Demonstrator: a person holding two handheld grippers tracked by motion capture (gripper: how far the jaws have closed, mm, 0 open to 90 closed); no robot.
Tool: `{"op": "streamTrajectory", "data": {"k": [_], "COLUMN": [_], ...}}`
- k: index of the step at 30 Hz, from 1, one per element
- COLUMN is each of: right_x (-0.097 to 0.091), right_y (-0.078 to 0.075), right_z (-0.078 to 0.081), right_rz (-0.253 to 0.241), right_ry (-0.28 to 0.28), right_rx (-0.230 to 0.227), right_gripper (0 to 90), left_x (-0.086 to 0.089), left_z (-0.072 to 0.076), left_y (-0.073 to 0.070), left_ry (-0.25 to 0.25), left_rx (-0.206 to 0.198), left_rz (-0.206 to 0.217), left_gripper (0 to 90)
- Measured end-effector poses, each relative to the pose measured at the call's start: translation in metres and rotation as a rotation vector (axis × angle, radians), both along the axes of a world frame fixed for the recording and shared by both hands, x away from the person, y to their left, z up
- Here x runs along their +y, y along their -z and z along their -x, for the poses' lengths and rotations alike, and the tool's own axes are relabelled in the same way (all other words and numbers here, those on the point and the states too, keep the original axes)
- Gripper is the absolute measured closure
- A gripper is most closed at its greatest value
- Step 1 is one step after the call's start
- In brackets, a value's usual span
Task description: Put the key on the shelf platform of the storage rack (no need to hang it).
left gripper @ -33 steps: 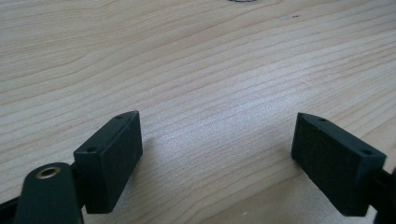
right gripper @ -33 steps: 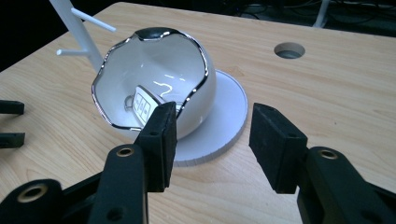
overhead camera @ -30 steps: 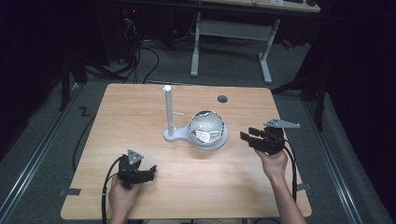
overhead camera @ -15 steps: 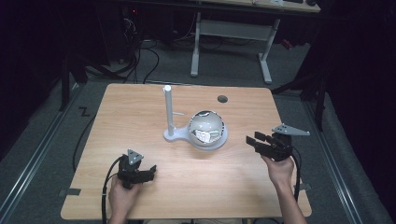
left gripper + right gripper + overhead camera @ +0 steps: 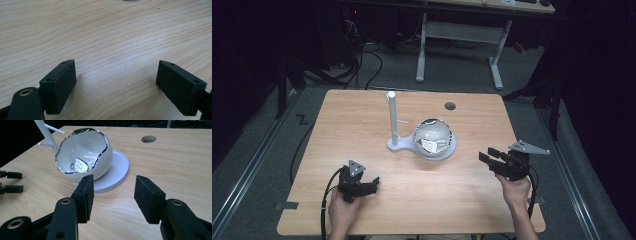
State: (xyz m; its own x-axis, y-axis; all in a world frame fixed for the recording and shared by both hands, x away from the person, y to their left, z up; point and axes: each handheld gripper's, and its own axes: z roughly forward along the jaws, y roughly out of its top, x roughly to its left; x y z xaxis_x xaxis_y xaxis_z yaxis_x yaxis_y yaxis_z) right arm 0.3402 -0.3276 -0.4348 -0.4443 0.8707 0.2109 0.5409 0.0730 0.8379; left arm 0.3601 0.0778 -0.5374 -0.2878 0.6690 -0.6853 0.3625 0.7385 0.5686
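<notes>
Eggshell bowl (image 5: 83, 152) sits just beyond right tongs (image 5: 113, 195), parted and empty.

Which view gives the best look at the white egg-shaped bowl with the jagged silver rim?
The right gripper view: the bowl is close, showing its rim, its inside and a small label. The high view shows it small, from above, on its round base. The left gripper view faces bare tabletop.

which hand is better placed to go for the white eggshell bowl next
Right, probably. The right tongs point at the white eggshell-shaped bowl on its round white base, jaws apart and empty. The left tongs face bare wooden table.
</notes>
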Motion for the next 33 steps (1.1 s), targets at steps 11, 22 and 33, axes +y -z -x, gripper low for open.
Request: {"op": "streamTrajectory", "data": {"k": [11,22,33], "right_x": [0.001,0.007,0.017], "right_y": [0.013,0.027,0.043], "right_z": [0.011,0.014,0.016], "right_rz": [-0.028,-0.04,-0.031], "right_ry": [-0.011,-0.023,-0.044], "right_rx": [0.015,0.04,0.062], "right_gripper": [50.8,50.7,50.2], "left_x": [0.0,0.0,0.0], "left_z": [0.0,0.0,0.0], "left_y": [0.0,0.0,0.0], "left_ry": [0.0,0.002,0.002], "left_rx": [0.0,-0.002,-0.002], "left_rz": [0.0,-0.003,-0.003], "left_gripper": [16.7,16.7,16.7]}}
